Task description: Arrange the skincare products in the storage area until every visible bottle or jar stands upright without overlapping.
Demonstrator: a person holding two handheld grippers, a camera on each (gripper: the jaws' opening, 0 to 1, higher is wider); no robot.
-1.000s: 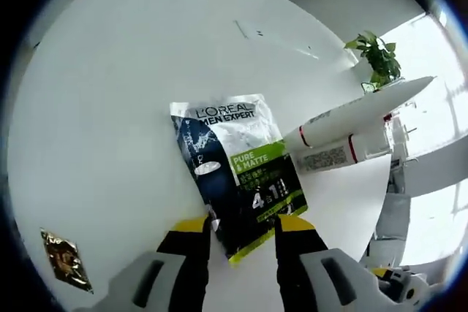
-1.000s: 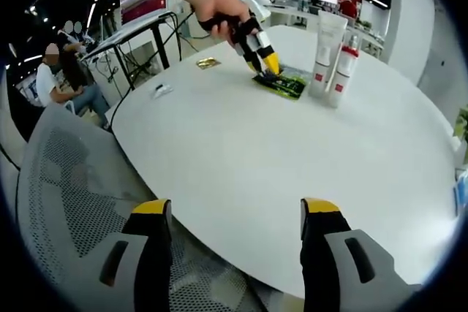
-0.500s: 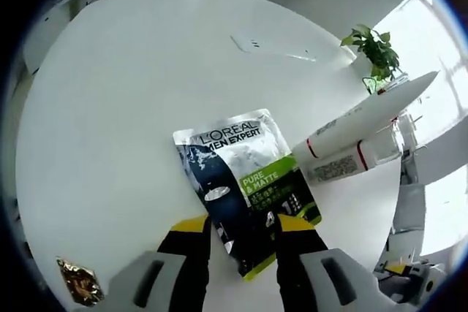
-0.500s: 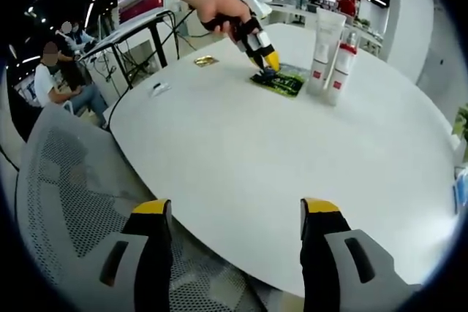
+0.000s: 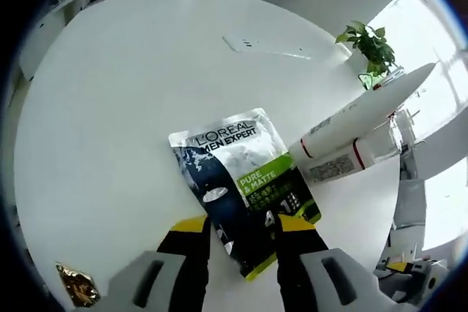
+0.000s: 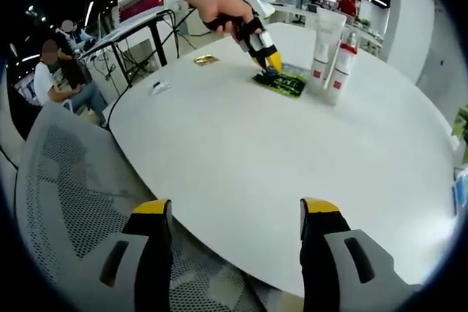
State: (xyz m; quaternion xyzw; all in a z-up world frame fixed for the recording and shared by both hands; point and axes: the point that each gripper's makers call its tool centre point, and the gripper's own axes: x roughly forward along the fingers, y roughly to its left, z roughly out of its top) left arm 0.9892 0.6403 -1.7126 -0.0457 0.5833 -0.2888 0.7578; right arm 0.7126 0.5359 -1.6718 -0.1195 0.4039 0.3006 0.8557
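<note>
Little has shifted since a moment ago. On the white bench (image 6: 292,151), the hand (image 6: 219,11) angles the left gripper (image 5: 241,228) down, jaws astride the L'Oréal sachet's (image 5: 238,180) near end beside the upright tube (image 6: 325,42). Right gripper (image 6: 234,213) hovers, jaws wide.

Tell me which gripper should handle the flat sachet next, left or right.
Left. The left gripper already has its open jaws on either side of the sachet lying flat beside the tube and bottle. The right gripper hangs open off the table edge, far away.
</note>
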